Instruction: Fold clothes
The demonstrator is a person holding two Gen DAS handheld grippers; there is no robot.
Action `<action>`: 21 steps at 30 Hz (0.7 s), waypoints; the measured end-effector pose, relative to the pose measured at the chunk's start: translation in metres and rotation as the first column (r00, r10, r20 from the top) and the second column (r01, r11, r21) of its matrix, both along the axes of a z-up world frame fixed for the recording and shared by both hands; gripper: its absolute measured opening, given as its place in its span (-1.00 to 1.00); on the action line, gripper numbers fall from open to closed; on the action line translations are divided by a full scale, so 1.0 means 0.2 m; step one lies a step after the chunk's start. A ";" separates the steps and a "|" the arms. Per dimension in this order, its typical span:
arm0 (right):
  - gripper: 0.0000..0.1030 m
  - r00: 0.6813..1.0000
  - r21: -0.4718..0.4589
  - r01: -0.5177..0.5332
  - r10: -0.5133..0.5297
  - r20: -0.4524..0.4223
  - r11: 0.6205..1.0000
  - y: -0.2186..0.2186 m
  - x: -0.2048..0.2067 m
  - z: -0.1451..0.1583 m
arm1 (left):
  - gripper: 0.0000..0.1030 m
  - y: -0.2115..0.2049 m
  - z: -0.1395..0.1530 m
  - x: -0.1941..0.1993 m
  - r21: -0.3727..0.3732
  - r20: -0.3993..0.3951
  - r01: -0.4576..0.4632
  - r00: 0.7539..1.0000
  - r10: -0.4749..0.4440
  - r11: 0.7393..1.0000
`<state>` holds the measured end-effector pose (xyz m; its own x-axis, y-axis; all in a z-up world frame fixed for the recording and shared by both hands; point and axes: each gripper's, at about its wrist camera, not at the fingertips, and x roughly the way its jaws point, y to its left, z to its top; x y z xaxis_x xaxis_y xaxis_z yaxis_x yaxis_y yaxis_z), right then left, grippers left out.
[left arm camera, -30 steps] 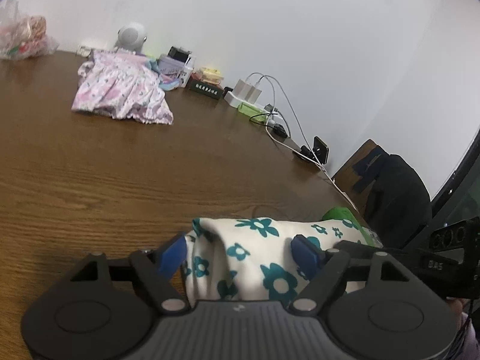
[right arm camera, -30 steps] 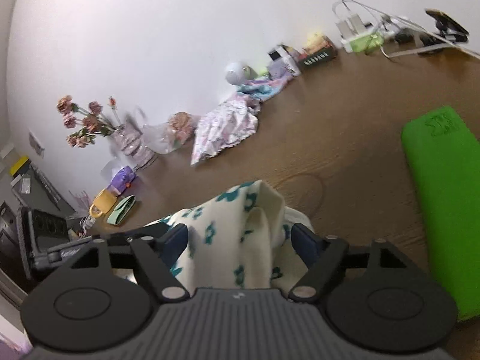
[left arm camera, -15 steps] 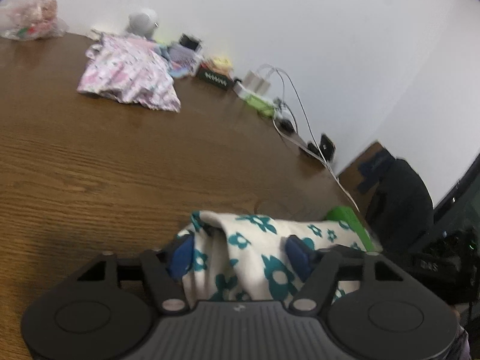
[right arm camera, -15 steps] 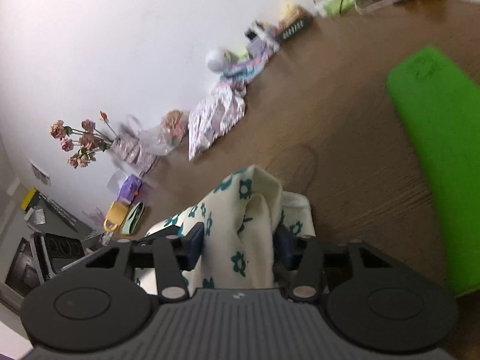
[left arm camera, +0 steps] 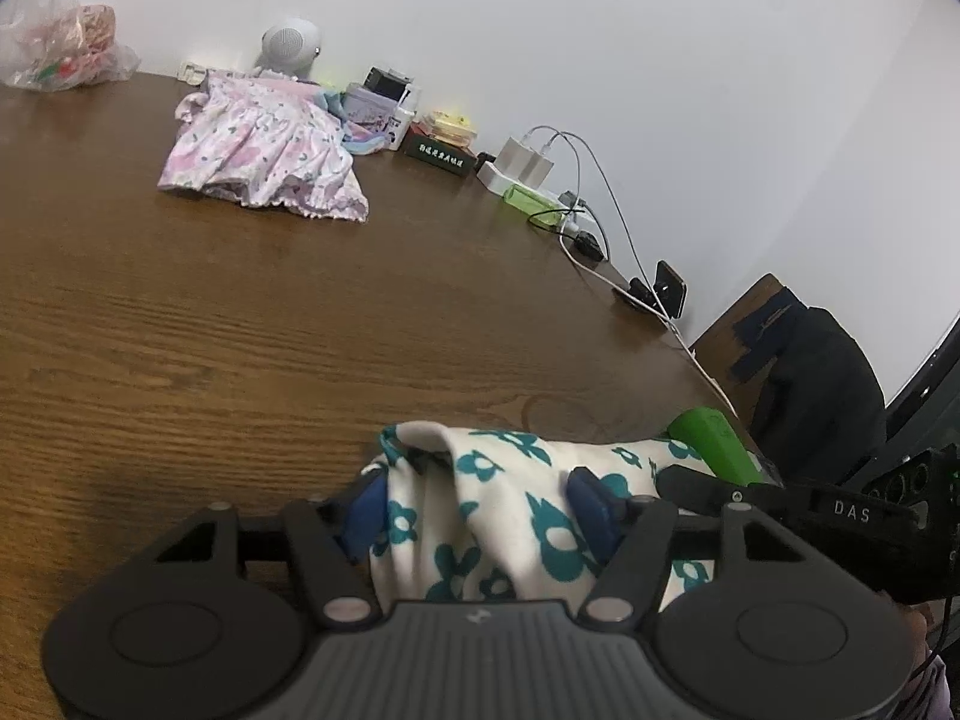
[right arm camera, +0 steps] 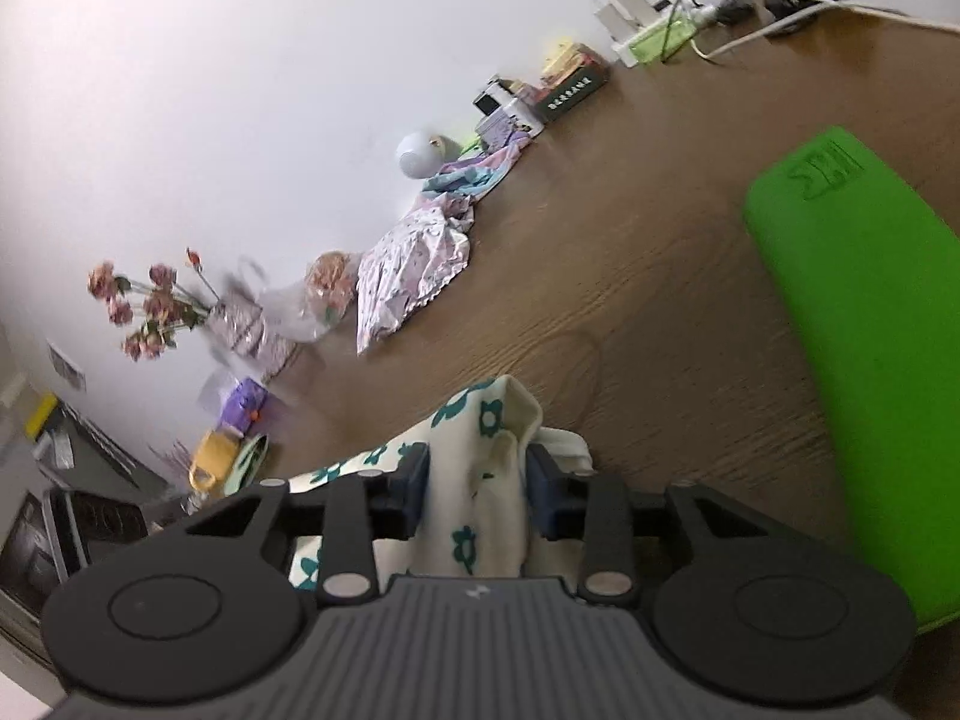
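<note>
A cream garment with teal flowers lies bunched at the near edge of the brown wooden table. My left gripper has its blue pads pressed on a thick fold of it, one pad on each side. In the right wrist view the same garment rises as a narrow ridge between the pads of my right gripper, which is shut tight on it. The cloth under both grippers is hidden.
A green mat lies on the table just right of the garment. A pink floral dress, boxes and a power strip with cables line the far wall. A chair with a dark jacket stands at the table's right end.
The right gripper's fingers have closed in on the cloth ridge. The left fingers have narrowed a little on their fold. Both views have shifted slightly.
</note>
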<state>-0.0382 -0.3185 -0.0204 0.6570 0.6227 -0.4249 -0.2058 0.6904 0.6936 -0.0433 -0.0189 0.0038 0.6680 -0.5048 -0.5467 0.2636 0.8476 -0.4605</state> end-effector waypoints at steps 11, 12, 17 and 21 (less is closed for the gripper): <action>-0.41 0.987 -0.307 0.028 0.023 0.162 0.951 0.21 -0.06 0.08 | 0.31 -0.24 0.21 -0.17 0.270 0.336 -0.102 0.942 0.005 0.957; -0.47 0.984 -0.338 0.034 0.029 0.178 0.941 0.23 -0.07 0.09 | 0.26 -0.28 0.18 -0.16 0.306 0.332 -0.110 0.943 0.002 0.946; -0.58 0.965 -0.481 0.069 0.064 0.256 0.874 0.34 -0.10 0.13 | 0.14 -0.28 0.00 -0.14 0.321 0.244 -0.099 0.970 0.019 0.942; -0.58 0.950 -0.565 0.096 0.094 0.298 0.819 0.41 -0.12 0.15 | 0.25 -0.25 -0.03 -0.10 0.310 0.206 -0.090 0.978 0.025 0.946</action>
